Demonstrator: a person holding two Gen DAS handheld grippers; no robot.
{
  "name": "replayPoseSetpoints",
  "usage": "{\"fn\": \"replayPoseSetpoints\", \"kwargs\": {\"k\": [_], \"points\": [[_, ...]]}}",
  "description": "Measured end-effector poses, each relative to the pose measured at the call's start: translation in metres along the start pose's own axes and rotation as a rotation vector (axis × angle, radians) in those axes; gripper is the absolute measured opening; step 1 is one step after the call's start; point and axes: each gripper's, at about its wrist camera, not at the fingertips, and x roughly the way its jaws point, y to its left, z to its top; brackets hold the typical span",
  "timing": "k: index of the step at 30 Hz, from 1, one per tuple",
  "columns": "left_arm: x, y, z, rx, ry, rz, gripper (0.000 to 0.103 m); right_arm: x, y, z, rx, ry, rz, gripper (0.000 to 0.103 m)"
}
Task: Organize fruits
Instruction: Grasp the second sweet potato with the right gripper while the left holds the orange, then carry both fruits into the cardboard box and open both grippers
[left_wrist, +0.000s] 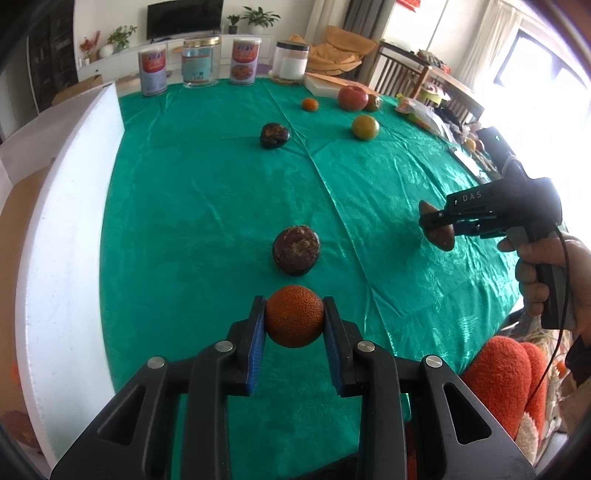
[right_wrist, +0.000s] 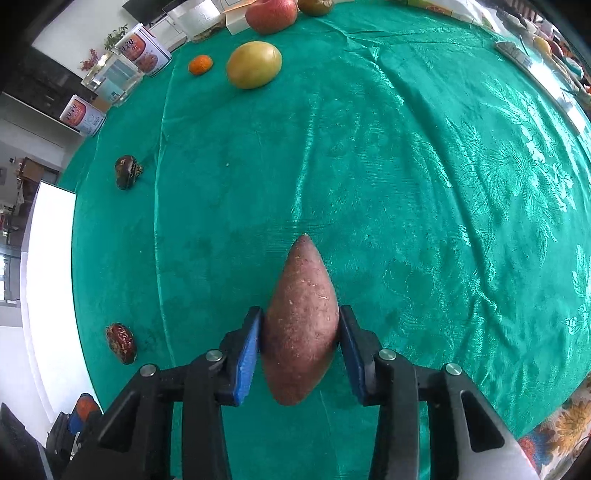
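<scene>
Fruits lie scattered over the shiny green satin tablecloth (left_wrist: 207, 177). A round, pitted orange fruit (left_wrist: 294, 316) is clamped between the blue pads of the left gripper (left_wrist: 294, 321), held just above the cloth. Just ahead of that gripper sits a dark brown wrinkled fruit (left_wrist: 296, 250); farther ahead lies a second dark wrinkled fruit (left_wrist: 274, 135). Well beyond, to the gripper's right, are a yellow-green round fruit (left_wrist: 365, 127), a small orange tangerine (left_wrist: 310, 104) and a large red apple (left_wrist: 353, 98). The right gripper (right_wrist: 300, 332) is closed on a reddish-brown tapered sweet potato (right_wrist: 301, 325), its pointed end aimed forward. Along the left gripper's left side stands a white foam board (left_wrist: 62, 236).
</scene>
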Motion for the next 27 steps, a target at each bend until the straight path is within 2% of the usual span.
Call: {"fn": "replayPoseSetpoints", "kwargs": {"k": [4, 7, 9, 12, 15, 18, 21, 24, 27], "points": [[-0.045, 0.013, 0.007, -0.05, -0.059, -0.072, 0.029, -0.031, 0.02, -0.013, -0.005, -0.029, 0.192, 0.041], [-0.083, 0.036, 0.013, -0.112, -0.102, -0.121, 0.029, -0.059, 0.061, -0.027, -0.062, -0.048, 0.339, 0.041], [-0.107, 0.06, 0.015, -0.163, -0.129, -0.124, 0.029, -0.075, 0.1, -0.039, -0.12, -0.053, 0.438, 0.041], [-0.136, 0.106, 0.013, -0.243, -0.166, -0.076, 0.029, -0.092, 0.168, -0.064, -0.246, -0.053, 0.551, 0.041], [-0.15, 0.154, 0.004, -0.307, -0.18, 0.043, 0.029, -0.092, 0.237, -0.09, -0.366, -0.033, 0.62, 0.041], [-0.147, 0.201, -0.009, -0.38, -0.145, 0.139, 0.029, -0.073, 0.301, -0.113, -0.476, 0.006, 0.637, 0.041], [-0.137, 0.237, -0.023, -0.432, -0.107, 0.234, 0.029, -0.043, 0.354, -0.14, -0.58, 0.054, 0.603, 0.041], [-0.121, 0.258, -0.036, -0.467, -0.059, 0.288, 0.029, -0.011, 0.387, -0.17, -0.695, 0.091, 0.516, 0.041], [-0.109, 0.267, -0.046, -0.484, -0.023, 0.31, 0.03, 0.014, 0.409, -0.198, -0.817, 0.083, 0.386, 0.041]]}}
